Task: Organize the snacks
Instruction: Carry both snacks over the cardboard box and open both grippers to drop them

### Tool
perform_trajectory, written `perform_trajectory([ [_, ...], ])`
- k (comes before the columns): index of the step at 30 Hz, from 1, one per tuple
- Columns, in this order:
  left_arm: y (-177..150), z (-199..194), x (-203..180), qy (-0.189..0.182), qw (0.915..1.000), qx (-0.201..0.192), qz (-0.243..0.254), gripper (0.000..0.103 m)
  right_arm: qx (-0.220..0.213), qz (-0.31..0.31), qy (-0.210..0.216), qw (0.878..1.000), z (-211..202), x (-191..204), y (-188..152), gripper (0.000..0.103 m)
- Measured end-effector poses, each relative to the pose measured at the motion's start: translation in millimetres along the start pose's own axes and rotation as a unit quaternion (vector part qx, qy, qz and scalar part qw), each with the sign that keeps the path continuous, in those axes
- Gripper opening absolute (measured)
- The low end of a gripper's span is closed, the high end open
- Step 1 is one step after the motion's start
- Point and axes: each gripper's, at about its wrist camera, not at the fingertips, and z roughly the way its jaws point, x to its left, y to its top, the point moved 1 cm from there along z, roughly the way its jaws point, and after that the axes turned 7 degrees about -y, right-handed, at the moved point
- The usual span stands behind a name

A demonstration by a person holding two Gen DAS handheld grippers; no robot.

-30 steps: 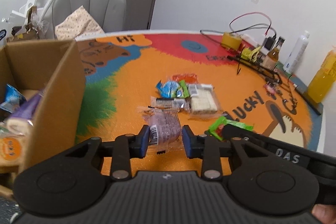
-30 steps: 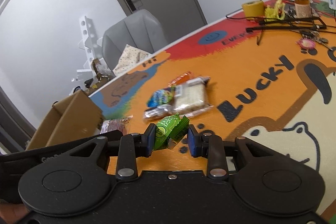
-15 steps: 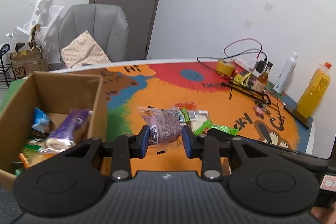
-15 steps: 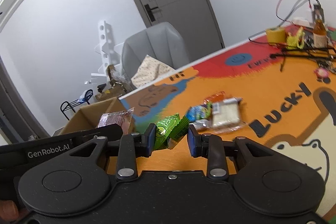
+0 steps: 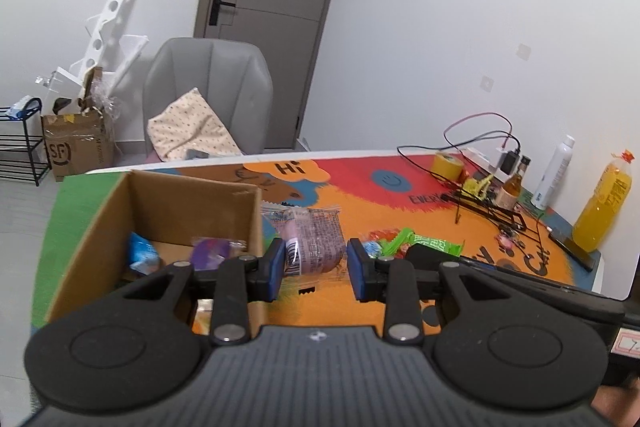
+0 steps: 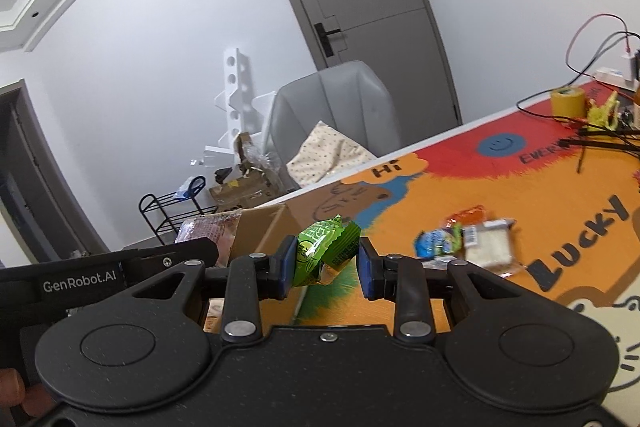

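Note:
My left gripper (image 5: 316,263) is shut on a purple bread packet (image 5: 310,241), held in the air just right of the open cardboard box (image 5: 192,193). The box holds several snacks, among them a blue packet (image 5: 140,253) and a purple one (image 5: 210,251). My right gripper (image 6: 324,265) is shut on a green snack packet (image 6: 326,253), held above the mat near the box's corner (image 6: 260,227). The green packet also shows in the left wrist view (image 5: 416,241). Loose snacks (image 6: 468,243) lie on the orange mat (image 6: 420,199).
A grey chair (image 5: 208,99) with a dotted cushion stands behind the table. At the far right are a tape roll (image 5: 448,165), cables, a black wire rack (image 5: 492,211), bottles, an orange juice bottle (image 5: 604,207) and a phone. A brown paper bag (image 5: 76,147) stands on the floor.
Both grippers have risen and moved left toward the box with their packets. The box interior has come into view, and the loose snacks now lie further right and behind.

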Motion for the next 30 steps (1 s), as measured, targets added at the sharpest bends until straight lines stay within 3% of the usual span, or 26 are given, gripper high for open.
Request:
perform_trajectory([
  [12,10,-11,45,0.034,0.999,-0.017,-0.024,0.032,0.003,-0.024,0.037,0.999,20,32,2,0.03],
  [30,11,-3,96,0.069,0.9958,-0.006,-0.059,0.037,0.027,-0.048,0.067,0.996,50,74,9,0.03],
])
